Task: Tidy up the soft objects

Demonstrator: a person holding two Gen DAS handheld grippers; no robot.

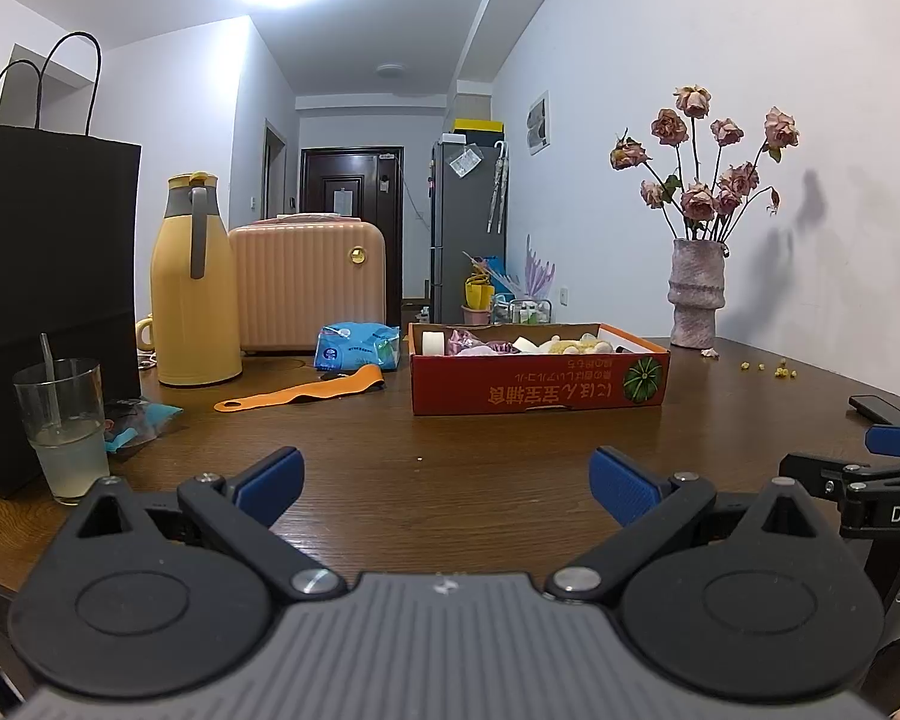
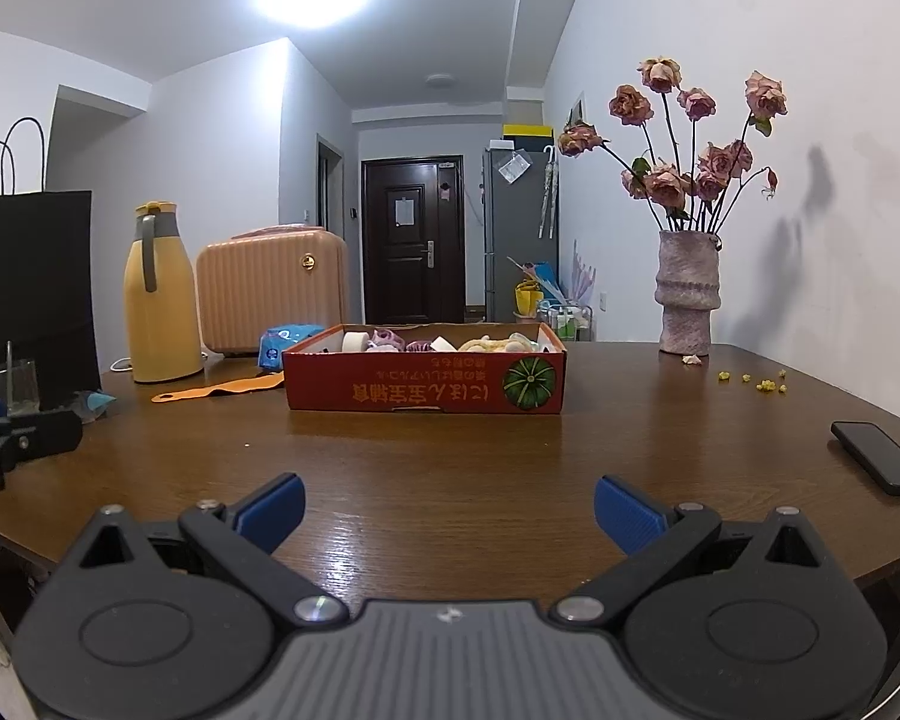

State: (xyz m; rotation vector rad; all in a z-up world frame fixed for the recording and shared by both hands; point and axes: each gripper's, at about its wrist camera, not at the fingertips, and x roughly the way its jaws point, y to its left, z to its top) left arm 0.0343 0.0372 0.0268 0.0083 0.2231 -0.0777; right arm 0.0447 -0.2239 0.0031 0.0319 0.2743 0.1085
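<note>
Red cardboard marks your target: the shallow box (image 2: pixel 424 381) sits mid-surface, already holding soft pieces (image 2: pixel 491 344), among them pale rolls, pink and purple fabric and a cream plush, heaped just above its rim. That open top is likely why it serves as the bin. Your left gripper (image 1: pixel 447 483) and right gripper (image 2: pixel 450 513) both hover low over the near edge of the wooden surface (image 2: pixel 450 450), jaws spread wide and holding nothing. The orange strap (image 1: pixel 300 393) lies flat just left of the box, with a blue packet (image 1: pixel 357 348) behind it; they look like the remaining loose items. Reaching them, mind the yellow flask (image 1: pixel 195 288), the drinking glass (image 1: pixel 63 429) and black bag (image 1: pixel 48 276) at left. The vase (image 2: pixel 688 294) and phone (image 2: pixel 879 462) stand well apart, right.
</note>
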